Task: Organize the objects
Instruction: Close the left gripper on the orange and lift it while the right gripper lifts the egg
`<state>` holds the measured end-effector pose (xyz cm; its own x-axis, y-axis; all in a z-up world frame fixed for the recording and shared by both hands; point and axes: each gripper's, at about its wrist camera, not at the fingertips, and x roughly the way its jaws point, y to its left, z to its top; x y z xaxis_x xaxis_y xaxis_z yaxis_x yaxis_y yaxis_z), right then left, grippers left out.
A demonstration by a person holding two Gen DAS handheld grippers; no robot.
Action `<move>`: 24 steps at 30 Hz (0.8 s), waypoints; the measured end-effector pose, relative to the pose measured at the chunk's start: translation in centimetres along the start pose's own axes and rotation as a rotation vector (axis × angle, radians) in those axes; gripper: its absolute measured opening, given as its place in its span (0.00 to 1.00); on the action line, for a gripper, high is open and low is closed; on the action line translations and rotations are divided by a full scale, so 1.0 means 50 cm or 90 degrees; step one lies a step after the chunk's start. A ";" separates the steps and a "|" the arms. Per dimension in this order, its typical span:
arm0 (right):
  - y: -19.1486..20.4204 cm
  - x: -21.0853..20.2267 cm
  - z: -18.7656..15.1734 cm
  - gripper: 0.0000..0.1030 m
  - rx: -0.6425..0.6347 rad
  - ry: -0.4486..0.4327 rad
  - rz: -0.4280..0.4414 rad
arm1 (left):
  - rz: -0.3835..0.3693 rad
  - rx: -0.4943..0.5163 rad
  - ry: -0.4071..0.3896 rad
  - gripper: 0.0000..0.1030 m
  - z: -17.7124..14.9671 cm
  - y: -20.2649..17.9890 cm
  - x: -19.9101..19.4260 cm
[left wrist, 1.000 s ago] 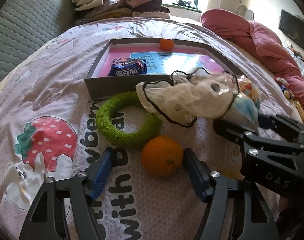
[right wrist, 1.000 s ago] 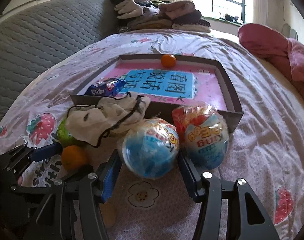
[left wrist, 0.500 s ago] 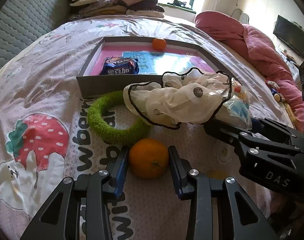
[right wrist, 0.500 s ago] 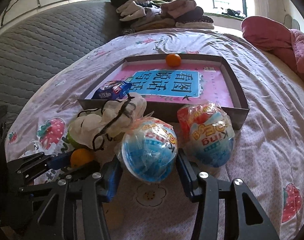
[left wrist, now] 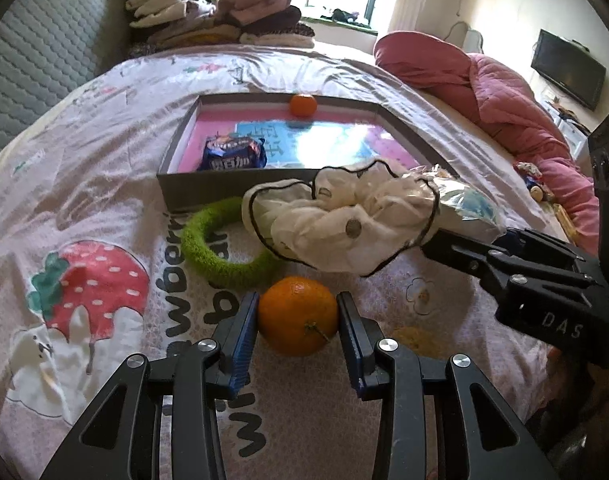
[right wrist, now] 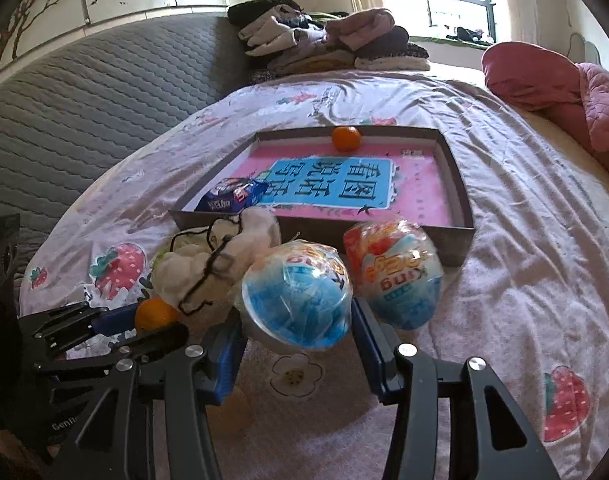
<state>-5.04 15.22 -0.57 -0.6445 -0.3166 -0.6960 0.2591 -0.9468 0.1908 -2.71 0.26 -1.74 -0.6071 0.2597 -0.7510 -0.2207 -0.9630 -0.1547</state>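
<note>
An orange (left wrist: 298, 314) lies on the strawberry-print bedsheet, and my left gripper (left wrist: 298, 324) is shut on it, both blue pads against its sides. My right gripper (right wrist: 296, 320) is shut on a blue plastic-wrapped toy egg (right wrist: 296, 300), held slightly above the sheet. A second wrapped egg (right wrist: 400, 272) with red on top sits just to its right. A grey tray (left wrist: 224, 188) beyond holds a pink book, a blue cookie pack (left wrist: 234, 154) and a small orange (left wrist: 303, 105). A green fuzzy ring (left wrist: 220, 248) and a white black-edged scrunchie (left wrist: 344, 220) lie between the grippers and the tray.
Folded clothes (left wrist: 216, 20) are stacked at the far end of the bed. A pink quilt (left wrist: 504, 96) is bunched on the right, a grey quilted headboard (right wrist: 84, 100) runs along the left, and a TV (left wrist: 568, 68) hangs on the far right wall.
My left jaws closed from wide apart onto the orange. My right jaws narrowed onto the blue egg and raised it slightly; both views now sit a little higher.
</note>
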 end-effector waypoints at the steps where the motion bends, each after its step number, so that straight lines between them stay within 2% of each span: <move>1: -0.002 -0.004 0.000 0.49 0.000 -0.002 0.001 | -0.003 -0.001 0.000 0.38 0.000 0.001 -0.002; 7: -0.013 -0.025 -0.004 0.49 0.000 -0.018 0.006 | -0.002 -0.004 -0.001 0.38 -0.003 0.010 -0.009; 24: -0.014 -0.054 0.003 0.49 -0.007 -0.056 0.012 | 0.005 0.011 -0.052 0.38 0.003 0.004 -0.054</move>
<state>-3.59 16.70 1.28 -0.7000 -0.3382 -0.6290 0.2785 -0.9403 0.1956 -1.23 -0.61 0.34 -0.6692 0.2577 -0.6970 -0.2279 -0.9639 -0.1376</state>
